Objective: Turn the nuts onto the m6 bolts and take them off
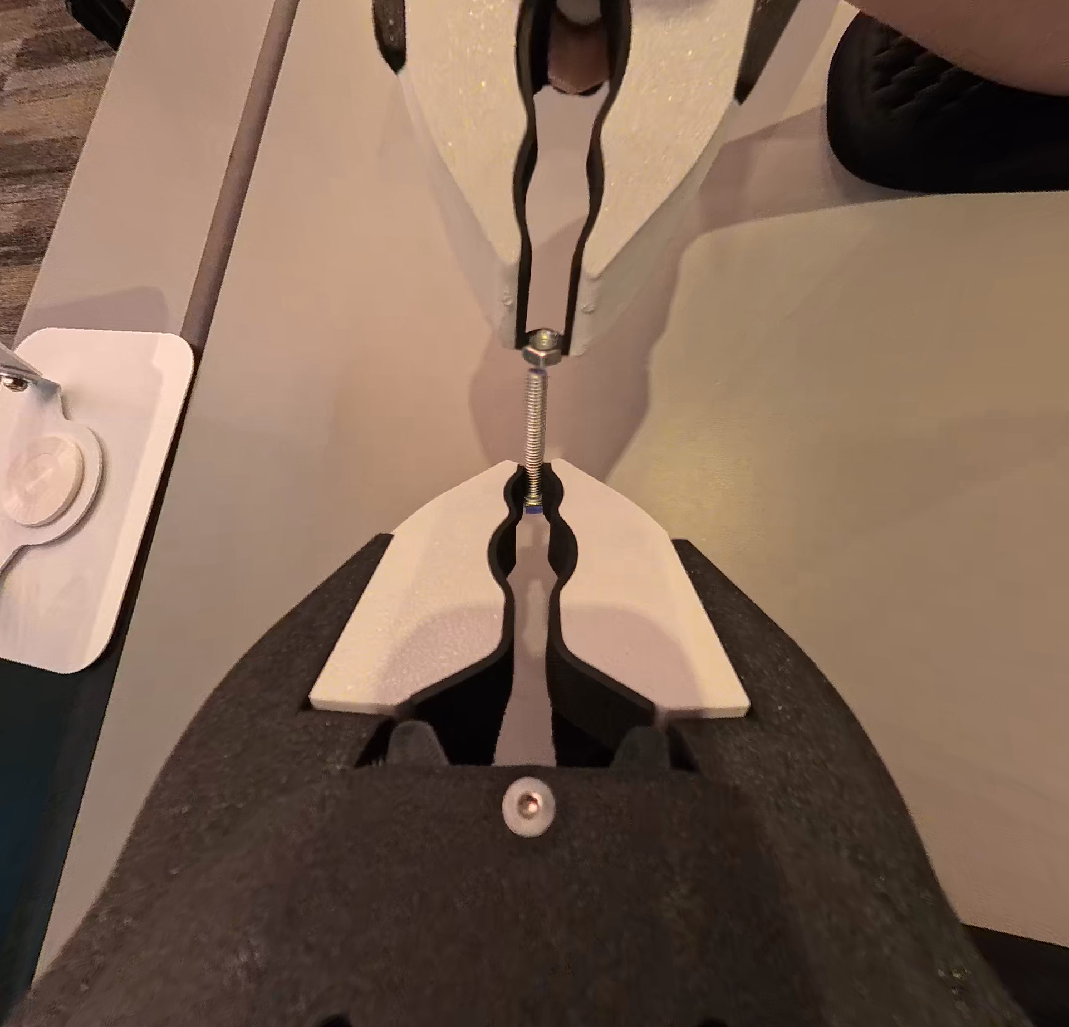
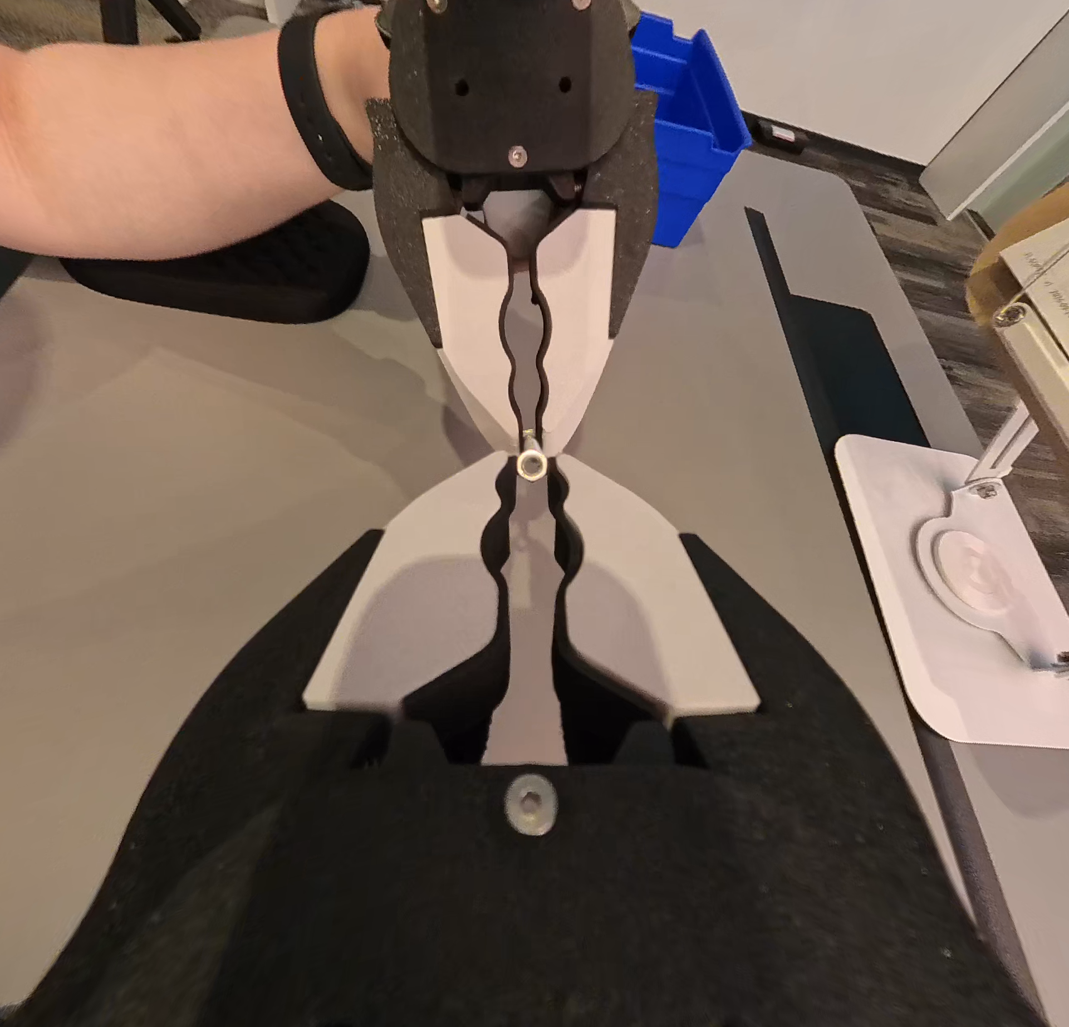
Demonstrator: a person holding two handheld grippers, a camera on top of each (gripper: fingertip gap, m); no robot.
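In the left wrist view my left gripper [image 1: 533, 470] is shut on the head end of a silver threaded bolt [image 1: 533, 420], whose shaft points away towards the other gripper. The right gripper [image 1: 544, 346] faces it, shut on a silver hex nut [image 1: 541, 353] that sits just at the bolt's tip; I cannot tell whether they touch. In the right wrist view my right gripper [image 2: 531, 467] holds the nut [image 2: 531, 466] at its tips, hole towards the camera. The left gripper [image 2: 530, 437] meets it tip to tip, and the bolt is mostly hidden behind the nut.
Both grippers hover over a grey table [image 2: 173, 478]. A white stand base [image 2: 954, 582] with a metal bracket lies at the table's edge, and shows in the left wrist view [image 1: 110, 478] too. A blue bin [image 2: 688, 131] stands behind. A person's forearm [image 2: 144, 148] with a black wristband rests on a black pad [image 2: 243, 276]. The grippers' ends are close to 4 centimetres from one another.
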